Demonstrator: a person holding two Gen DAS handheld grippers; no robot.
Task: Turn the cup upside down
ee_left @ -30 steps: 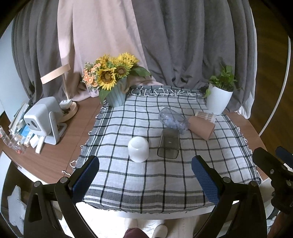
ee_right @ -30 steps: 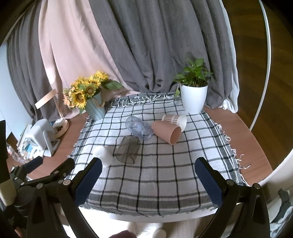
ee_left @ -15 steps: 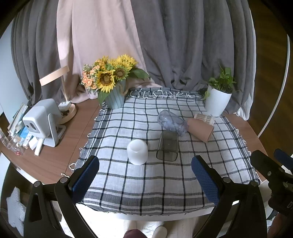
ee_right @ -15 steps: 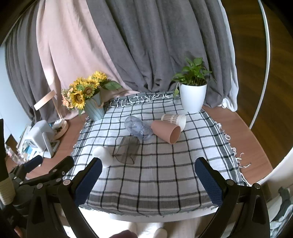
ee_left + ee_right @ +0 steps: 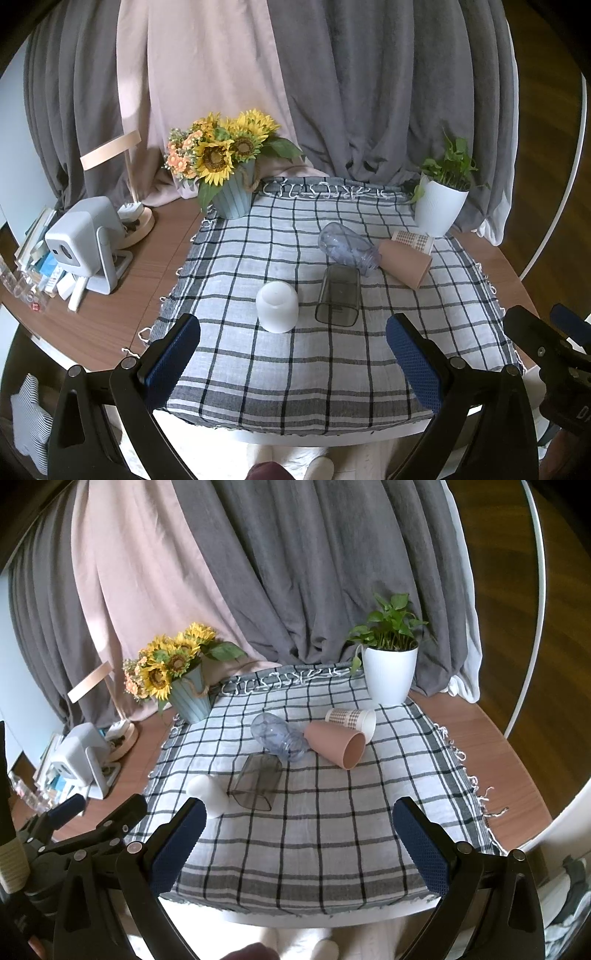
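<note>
Several cups lie on a checked cloth (image 5: 295, 354). A white cup (image 5: 277, 306) (image 5: 207, 794) stands upside down. A smoky square cup (image 5: 339, 295) (image 5: 256, 782), a clear bluish cup (image 5: 347, 249) (image 5: 277, 736), a pink cup (image 5: 404, 262) (image 5: 338, 744) and a patterned paper cup (image 5: 412, 240) (image 5: 351, 718) lie on their sides. My left gripper (image 5: 291, 365) is open and empty above the cloth's near edge. My right gripper (image 5: 295, 849) is open and empty, also short of the cups.
A sunflower vase (image 5: 231, 195) stands at the cloth's back left, a white potted plant (image 5: 439, 206) at the back right. A white device (image 5: 86, 240), a lamp base and clutter sit on the wooden table at the left. Curtains hang behind.
Both grippers have drawn back and risen slightly, so the table looks a little farther. The cups have not moved.
</note>
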